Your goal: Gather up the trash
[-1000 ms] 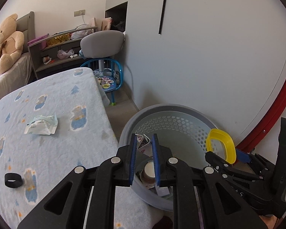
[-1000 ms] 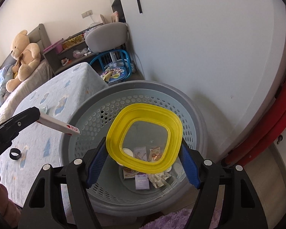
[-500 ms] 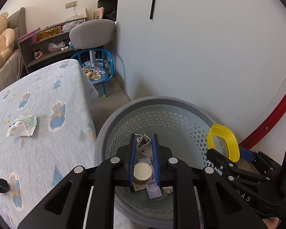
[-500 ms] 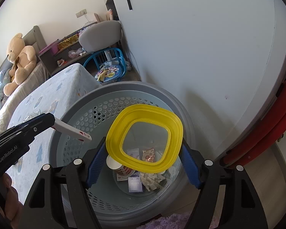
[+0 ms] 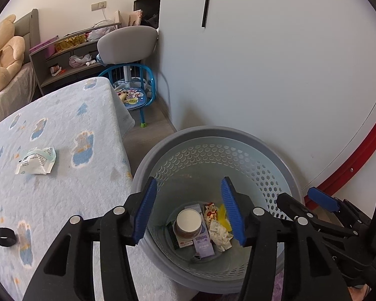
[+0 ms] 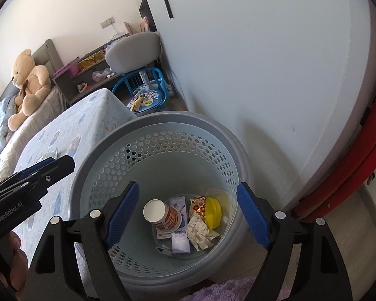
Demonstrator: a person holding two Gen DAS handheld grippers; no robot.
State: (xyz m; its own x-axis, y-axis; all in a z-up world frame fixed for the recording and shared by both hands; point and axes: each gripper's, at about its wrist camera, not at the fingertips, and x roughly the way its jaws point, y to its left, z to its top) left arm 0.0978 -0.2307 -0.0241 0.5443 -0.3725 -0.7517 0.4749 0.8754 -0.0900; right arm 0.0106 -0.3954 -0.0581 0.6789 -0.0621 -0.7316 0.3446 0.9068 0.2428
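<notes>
A grey perforated basket (image 5: 213, 135) (image 6: 163, 123) stands on the floor beside the bed. Inside lie a paper cup (image 6: 160, 214) (image 5: 189, 224), a yellow lid (image 6: 213, 209), wrappers (image 6: 199, 230) and a small purple box (image 6: 180, 244). My left gripper (image 5: 189, 212) is open and empty above the basket. My right gripper (image 6: 186, 215) is open and empty above the basket too. On the bed's blue blanket (image 5: 62, 125) lie a crumpled white-green wrapper (image 5: 36, 160) and a black ring (image 5: 5, 237).
A white wall (image 5: 263, 75) stands right behind the basket. A small blue chair (image 5: 132, 95) and a grey chair (image 5: 126, 42) stand at the far end. A teddy bear (image 5: 2, 52) sits on the bed. A red frame (image 6: 351, 170) runs at the right.
Both grippers have opened. The yellow lid dropped from my right gripper into the basket, and the small card left my left gripper. Both grippers moved further over the basket.
</notes>
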